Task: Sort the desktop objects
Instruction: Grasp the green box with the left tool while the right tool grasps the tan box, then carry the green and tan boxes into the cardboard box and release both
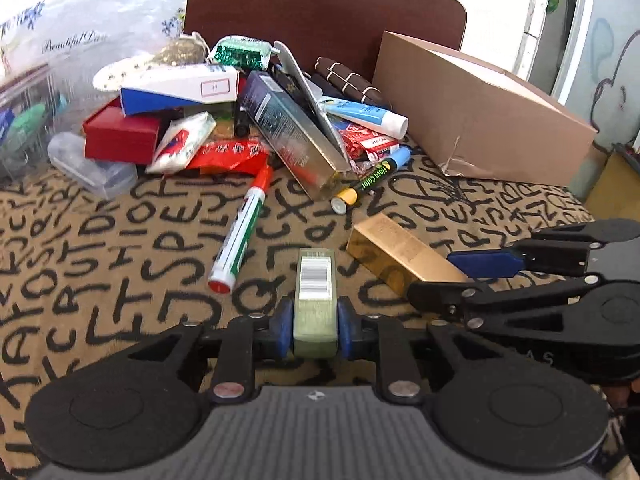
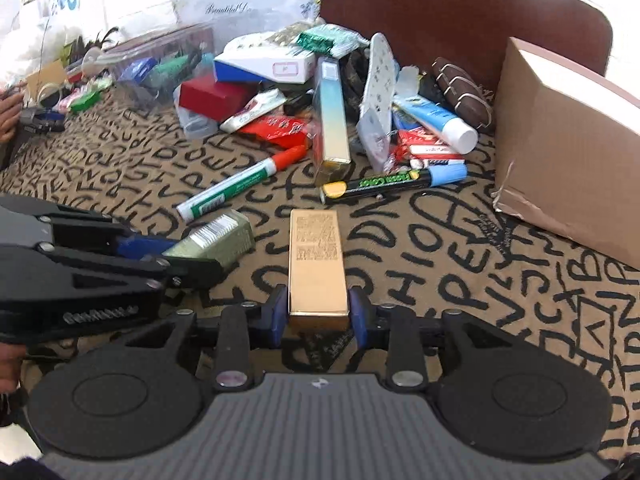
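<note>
1. Lettered brown cloth covers the desk (image 1: 100, 280), with a dark chair back behind it and a heap of small goods along the far side.
2. Left wrist view: my left jaws (image 1: 314, 332) are clenched on a pale green box (image 1: 315, 300), the blue pads pressing its two long sides near the close end, barcode label facing up. I grip it across the narrow width because that is where the pads fit.
3. Same view: beyond it lie a green-and-white marker (image 1: 240, 236) and a black marker (image 1: 370, 182) at the front of the heap, both loose on the cloth. A cardboard box (image 1: 480, 120) stands at the right, perhaps a place to sort into, though I cannot tell.
4. Right wrist view: my right jaws (image 2: 319, 312) straddle a gold box (image 2: 316, 264), also across its narrow width. The pads look close against its sides, but a sliver of gap may remain, so I cannot tell whether they truly pinch it.
5. Same view: the gold box lies flat on the cloth, just beside the green one, both well apart from the heap. I judge two long boxes are being separated from the heap as one kind.
</note>
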`<state>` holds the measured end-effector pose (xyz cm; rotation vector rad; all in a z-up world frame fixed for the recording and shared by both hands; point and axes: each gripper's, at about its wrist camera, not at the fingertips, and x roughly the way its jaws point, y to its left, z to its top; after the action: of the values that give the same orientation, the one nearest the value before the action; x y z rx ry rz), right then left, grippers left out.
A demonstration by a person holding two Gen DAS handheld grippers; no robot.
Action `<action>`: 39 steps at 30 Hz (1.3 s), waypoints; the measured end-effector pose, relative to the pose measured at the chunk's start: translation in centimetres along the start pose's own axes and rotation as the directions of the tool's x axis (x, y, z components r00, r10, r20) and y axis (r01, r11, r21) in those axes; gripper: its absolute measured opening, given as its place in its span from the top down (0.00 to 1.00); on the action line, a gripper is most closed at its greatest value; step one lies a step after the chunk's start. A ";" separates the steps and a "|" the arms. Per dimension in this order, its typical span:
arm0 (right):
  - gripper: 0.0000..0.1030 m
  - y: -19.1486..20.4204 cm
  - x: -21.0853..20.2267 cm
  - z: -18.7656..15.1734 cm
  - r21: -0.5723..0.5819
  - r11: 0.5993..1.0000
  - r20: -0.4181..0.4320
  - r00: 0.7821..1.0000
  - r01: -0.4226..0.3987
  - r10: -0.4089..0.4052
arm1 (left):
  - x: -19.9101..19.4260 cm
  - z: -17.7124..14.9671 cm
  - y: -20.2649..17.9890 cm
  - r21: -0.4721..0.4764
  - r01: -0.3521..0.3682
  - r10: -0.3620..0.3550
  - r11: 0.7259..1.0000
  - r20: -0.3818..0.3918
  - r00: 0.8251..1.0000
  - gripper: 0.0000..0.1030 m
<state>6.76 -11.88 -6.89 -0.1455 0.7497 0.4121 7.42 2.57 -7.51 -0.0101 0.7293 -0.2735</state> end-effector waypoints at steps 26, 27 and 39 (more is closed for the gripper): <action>0.70 -2.4 -1.7 0.4 0.045 0.998 0.033 0.998 -0.052 0.051 | -1.2 2.9 -3.0 -0.003 0.030 -0.030 1.000 0.019 0.999 0.79; 0.70 -2.9 -2.3 0.6 0.045 0.998 0.049 0.998 -0.047 0.045 | -1.6 3.5 -3.6 0.010 0.037 -0.037 0.999 0.033 0.999 0.79; 0.70 -12.5 -10.8 6.2 0.092 0.988 0.248 0.958 0.124 -0.143 | -1.5 14.3 -12.6 0.083 0.151 -0.165 0.985 0.203 0.965 0.78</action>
<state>8.81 -24.92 4.84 -0.0699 0.4986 0.2664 12.70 -10.48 5.42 -0.0331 0.5094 -0.4426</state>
